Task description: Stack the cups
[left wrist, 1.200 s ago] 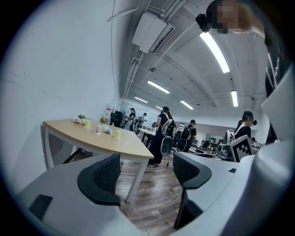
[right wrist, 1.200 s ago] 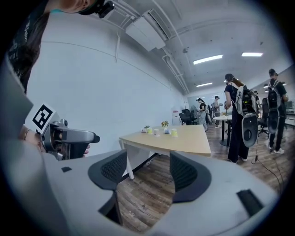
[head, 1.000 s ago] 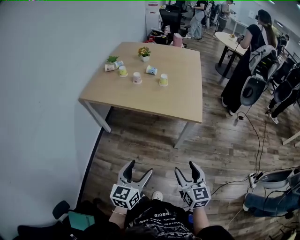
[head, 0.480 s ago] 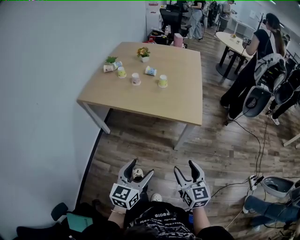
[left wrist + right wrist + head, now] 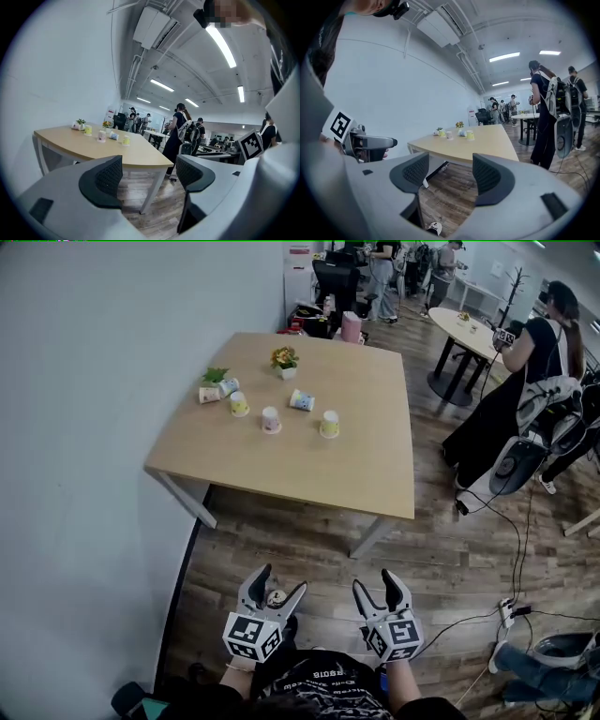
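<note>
The cups (image 5: 271,419) look small and light, so a wide jaw coming in carelessly could knock one over or set a lying one rolling across the table (image 5: 309,474), and too hard a squeeze might crush a thin wall. At least 5 sit in a loose row in the upper middle of the head view. Some stand on end, yellow and pinkish, and others lie on their sides near 2 small potted plants (image 5: 284,358). The left gripper (image 5: 279,579) and right gripper (image 5: 375,579), at the bottom of the frame and well apart from the table, both have jaws spread wide with nothing between them
</note>
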`<state>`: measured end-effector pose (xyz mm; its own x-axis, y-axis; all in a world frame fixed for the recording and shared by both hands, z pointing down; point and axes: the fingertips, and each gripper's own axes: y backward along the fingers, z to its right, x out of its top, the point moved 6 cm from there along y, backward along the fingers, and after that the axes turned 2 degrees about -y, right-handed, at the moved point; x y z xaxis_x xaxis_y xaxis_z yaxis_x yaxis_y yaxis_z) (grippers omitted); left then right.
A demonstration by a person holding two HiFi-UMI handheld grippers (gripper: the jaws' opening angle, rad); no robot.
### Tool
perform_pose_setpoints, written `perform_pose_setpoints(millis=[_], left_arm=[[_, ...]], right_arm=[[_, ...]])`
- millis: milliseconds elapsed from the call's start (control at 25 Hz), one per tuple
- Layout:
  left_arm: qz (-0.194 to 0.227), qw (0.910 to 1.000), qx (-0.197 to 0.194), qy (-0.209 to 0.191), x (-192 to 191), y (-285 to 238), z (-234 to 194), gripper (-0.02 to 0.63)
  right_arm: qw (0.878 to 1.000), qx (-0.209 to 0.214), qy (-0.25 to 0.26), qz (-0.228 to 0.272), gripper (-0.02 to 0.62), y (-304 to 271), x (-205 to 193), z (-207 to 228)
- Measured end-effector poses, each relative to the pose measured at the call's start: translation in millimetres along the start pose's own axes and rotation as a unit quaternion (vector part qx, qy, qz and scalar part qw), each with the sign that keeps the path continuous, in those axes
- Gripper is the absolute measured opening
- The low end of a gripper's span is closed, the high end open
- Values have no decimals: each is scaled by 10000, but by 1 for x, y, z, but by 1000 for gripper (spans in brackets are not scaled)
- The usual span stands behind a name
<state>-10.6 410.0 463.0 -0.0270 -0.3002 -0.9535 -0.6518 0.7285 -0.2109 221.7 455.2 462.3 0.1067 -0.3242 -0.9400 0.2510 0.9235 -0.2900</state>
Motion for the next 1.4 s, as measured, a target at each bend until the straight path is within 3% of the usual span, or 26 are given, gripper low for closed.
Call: perform_pose_setpoints(millis=[240,440,600,1160,1400], left_arm=[[-24,9999,-162,37,30,-47,-65,367],[-375,9991,-125,137,37,-77,-126,367],[-333,9990,-281,80,48,-95,-158,367],[-250,9983,-467,250,72,-123,-218,367],[-290,9992,-274,37,74,-139,-233,365]], right_arm=[[9997,-231,-21,-97,302,-65,22,-7],[9991,-422,-30,-94,302,-116,37,-20],[9987,-486,-127,-51,302,-153,44,-29],[9980,-570,-212,-187,302,-214,53,-49],[9978,-583,-186,-237,302,-239,59,-35]])
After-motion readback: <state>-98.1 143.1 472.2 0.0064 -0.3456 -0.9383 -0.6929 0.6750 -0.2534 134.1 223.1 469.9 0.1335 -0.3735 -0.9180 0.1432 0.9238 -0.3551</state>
